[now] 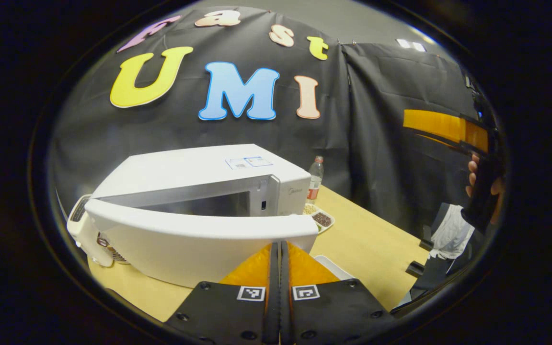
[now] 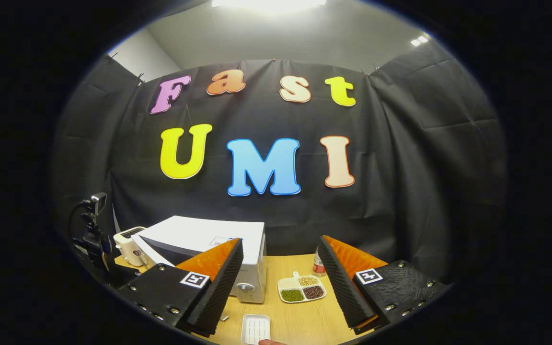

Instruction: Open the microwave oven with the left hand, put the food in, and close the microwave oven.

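Microwave (image 1: 199,191) door (image 1: 199,235) part-open on the tabletop (image 1: 376,249), left gripper (image 1: 280,254) jaws closed at its edge — apparently gripping nothing — right gripper (image 2: 281,273) jaws wide, empty above the food tray (image 2: 302,289); risk — contact slips, door swings back.

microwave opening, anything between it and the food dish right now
Yes: the microwave door is only ajar and spans most of the opening, so it stands between the cavity and the food dish on the table beside it.

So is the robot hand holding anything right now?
The left gripper, fingers together, is at the microwave door's free edge; a true grip can't be told. The right gripper holds nothing.
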The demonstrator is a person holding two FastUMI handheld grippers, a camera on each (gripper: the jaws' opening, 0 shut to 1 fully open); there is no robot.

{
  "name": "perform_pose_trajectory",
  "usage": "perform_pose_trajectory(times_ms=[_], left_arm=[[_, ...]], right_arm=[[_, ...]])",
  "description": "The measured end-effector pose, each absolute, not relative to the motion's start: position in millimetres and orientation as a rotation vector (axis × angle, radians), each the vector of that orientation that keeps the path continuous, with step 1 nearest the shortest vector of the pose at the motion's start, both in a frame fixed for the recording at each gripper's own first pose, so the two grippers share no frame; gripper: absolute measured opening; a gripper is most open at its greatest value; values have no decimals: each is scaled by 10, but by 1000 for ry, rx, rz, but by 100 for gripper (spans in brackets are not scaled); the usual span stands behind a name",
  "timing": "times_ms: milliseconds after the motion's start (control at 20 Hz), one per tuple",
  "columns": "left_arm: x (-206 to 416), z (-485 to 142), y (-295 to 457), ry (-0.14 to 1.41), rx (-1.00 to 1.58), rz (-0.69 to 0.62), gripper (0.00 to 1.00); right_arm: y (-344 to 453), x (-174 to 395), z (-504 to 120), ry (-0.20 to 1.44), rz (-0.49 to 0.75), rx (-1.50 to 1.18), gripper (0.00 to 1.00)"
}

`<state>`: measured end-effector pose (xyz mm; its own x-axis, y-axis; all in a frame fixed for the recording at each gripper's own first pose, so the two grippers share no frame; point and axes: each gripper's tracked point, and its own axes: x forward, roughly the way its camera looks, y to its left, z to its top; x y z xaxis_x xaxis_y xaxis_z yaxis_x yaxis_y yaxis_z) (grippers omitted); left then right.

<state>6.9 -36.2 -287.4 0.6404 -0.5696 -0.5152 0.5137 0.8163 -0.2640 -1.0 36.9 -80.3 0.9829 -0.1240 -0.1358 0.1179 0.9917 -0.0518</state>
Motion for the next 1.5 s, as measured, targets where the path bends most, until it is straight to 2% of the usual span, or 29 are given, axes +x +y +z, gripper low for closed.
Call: perform_pose_trajectory(times_ms=[350, 400, 450, 950, 1300, 1350, 1400, 1450, 1500], left_arm=[[447, -2989, -537, 608, -102, -547, 7], [496, -3002, -551, 611, -109, -534, 3], [547, -3018, -571, 613, -117, -519, 6], [949, -3168, -561, 633, -93, -380, 7], [970, -3190, -630, 634, -107, -372, 7], [969, -3183, -634, 631, -101, -372, 10], [964, -3187, -633, 629, -92, -374, 6], [970, -3188, -626, 628, -90, -375, 10], [971, -3183, -622, 629, -95, -372, 6]], right_arm=[[176, 16, -860, 146, -146, -40, 95], [169, 23, -865, 148, -146, -39, 95], [148, 23, -867, 149, -145, -41, 95], [60, 88, -946, 158, -123, -30, 95], [43, 125, -980, 163, -109, -25, 95], [52, 131, -997, 166, -105, -24, 95], [64, 134, -991, 166, -102, -21, 95], [70, 132, -997, 167, -100, -21, 95], [82, 125, -998, 167, -97, -19, 95]])
